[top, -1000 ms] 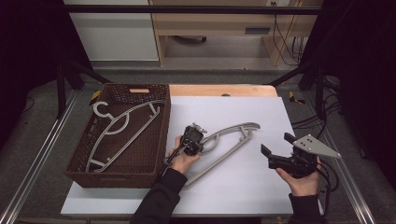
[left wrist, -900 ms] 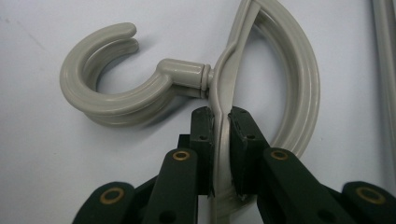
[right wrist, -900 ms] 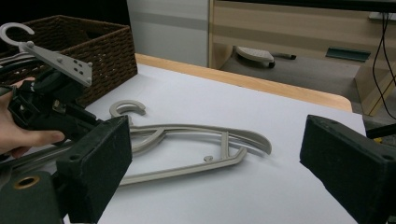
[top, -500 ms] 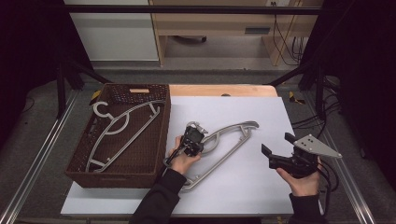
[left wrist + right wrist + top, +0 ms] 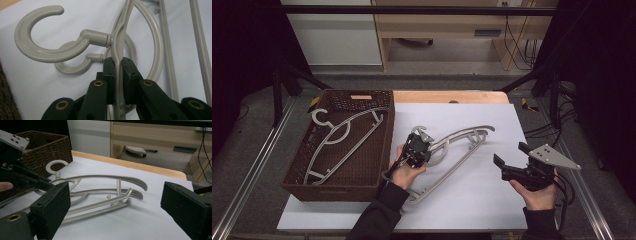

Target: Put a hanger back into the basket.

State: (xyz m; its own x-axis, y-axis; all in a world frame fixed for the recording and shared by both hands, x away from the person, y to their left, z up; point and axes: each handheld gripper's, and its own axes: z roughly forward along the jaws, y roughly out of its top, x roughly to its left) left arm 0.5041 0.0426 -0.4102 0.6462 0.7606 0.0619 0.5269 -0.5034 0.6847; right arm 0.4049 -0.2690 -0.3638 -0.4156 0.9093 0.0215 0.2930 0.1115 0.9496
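Observation:
Two grey plastic hangers lie stacked on the white sheet [image 5: 482, 200] at mid-table. My left gripper [image 5: 418, 145] is shut on the thin neck of the top hanger [image 5: 462, 137], just below its hook. In the left gripper view the jaws [image 5: 119, 72] pinch that grey strip. The top hanger's hook [image 5: 37, 50] is raised above the lower hanger's hook [image 5: 72, 68]. My right gripper [image 5: 510, 154] is held to the right, open and empty, its jaws facing the hangers. Between its wide-apart pads [image 5: 53, 205] the right gripper view shows the stacked hangers [image 5: 105, 178].
A brown wicker basket [image 5: 332, 191] stands at the left edge of the sheet with another grey hanger [image 5: 343, 137] lying inside. A wooden table edge [image 5: 447, 96] runs behind the sheet. Metal rails flank the table on both sides.
My left gripper has risen a little with the top hanger's hook end, lifting it off the lower hanger. The right gripper has stayed where it was.

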